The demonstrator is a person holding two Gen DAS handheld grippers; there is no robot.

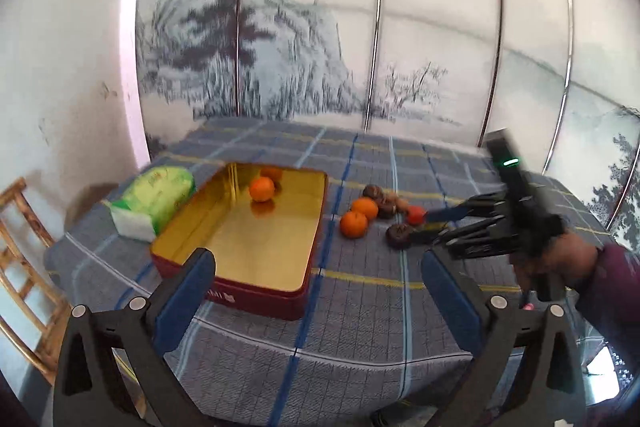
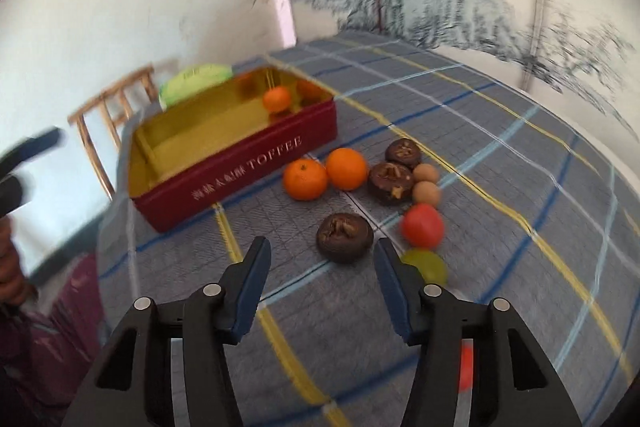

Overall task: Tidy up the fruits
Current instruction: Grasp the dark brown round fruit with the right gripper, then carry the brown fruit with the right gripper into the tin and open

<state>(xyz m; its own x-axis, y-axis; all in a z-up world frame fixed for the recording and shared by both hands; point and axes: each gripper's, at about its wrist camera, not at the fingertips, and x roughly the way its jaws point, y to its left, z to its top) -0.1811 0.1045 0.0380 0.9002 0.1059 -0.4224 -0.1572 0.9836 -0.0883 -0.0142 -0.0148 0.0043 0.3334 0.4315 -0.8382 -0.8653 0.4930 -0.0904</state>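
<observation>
A red toffee tin (image 1: 256, 297) with a gold inside stands open on the checked cloth, with one orange (image 1: 262, 189) in it. Right of the tin lies a cluster of fruit: two oranges (image 2: 305, 179), three dark brown fruits, two small tan ones (image 2: 426, 193), a red one (image 2: 422, 225) and a green one (image 2: 430, 265). My right gripper (image 2: 320, 251) points down at the nearest dark brown fruit (image 2: 345, 237), which lies just ahead of its fingertips, untouched by the pads. My left gripper (image 1: 318, 267) stands wide open near the tin's front corner, with nothing in it.
A green tissue pack (image 1: 160, 199) lies left of the tin (image 2: 240, 171). A wooden chair (image 1: 20, 247) stands off the table's left edge. A painted screen (image 1: 360, 47) closes the back. A hand and purple sleeve (image 1: 600, 275) hold the right gripper (image 1: 420, 225).
</observation>
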